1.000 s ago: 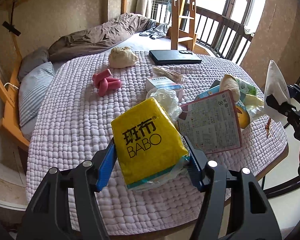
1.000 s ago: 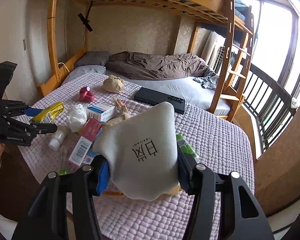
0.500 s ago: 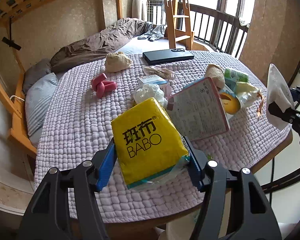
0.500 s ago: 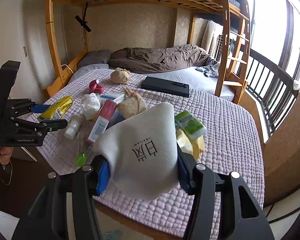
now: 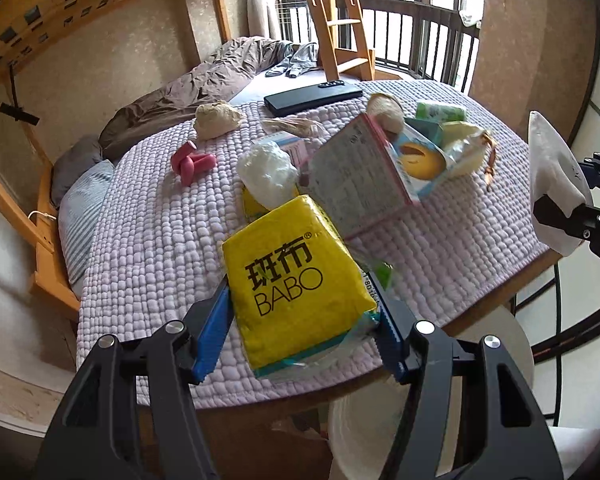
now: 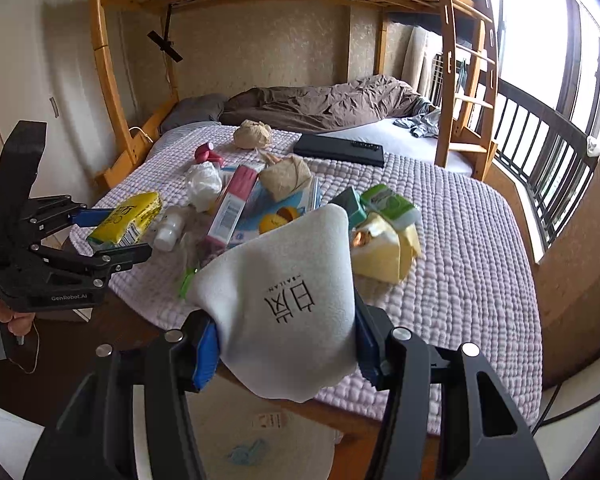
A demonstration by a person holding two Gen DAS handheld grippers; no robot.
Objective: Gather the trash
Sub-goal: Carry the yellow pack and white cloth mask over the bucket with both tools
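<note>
A yellow pack [image 5: 296, 280] printed BABO is clamped between the blue pads of the left gripper [image 5: 300, 312]. Its long axis runs away from the camera, the narrow end tilted up toward the bed's middle, the print reading upright in the left wrist view. It is held in the air over the near edge of the quilt [image 5: 148, 248]. In the right wrist view the same pack [image 6: 126, 216] is seen side-on at the quilt's left corner, in the left gripper [image 6: 112, 232].

A white pouch [image 6: 288, 304] with a black logo is squeezed between the jaws of the right gripper [image 6: 286, 340]. Its pointed end is aimed forward and up toward the litter; its rounded bottom hangs below the pads, past the bed's wooden edge [image 6: 340, 424]. In the left wrist view the pouch [image 5: 552, 176] stands off the quilt's right side.

The remaining litter is heaped mid-quilt: a pink box [image 5: 356, 176] propped on its edge, a crumpled white bag [image 5: 266, 172], a green packet [image 6: 388, 200], a yellow wrapper [image 6: 384, 252] and a small white bottle [image 6: 170, 228]. A black flat case [image 5: 312, 96] lies farther back.

The right part of the quilt is bare. A white bin [image 5: 420, 412] sits below the bed's near edge, under the left gripper.
</note>
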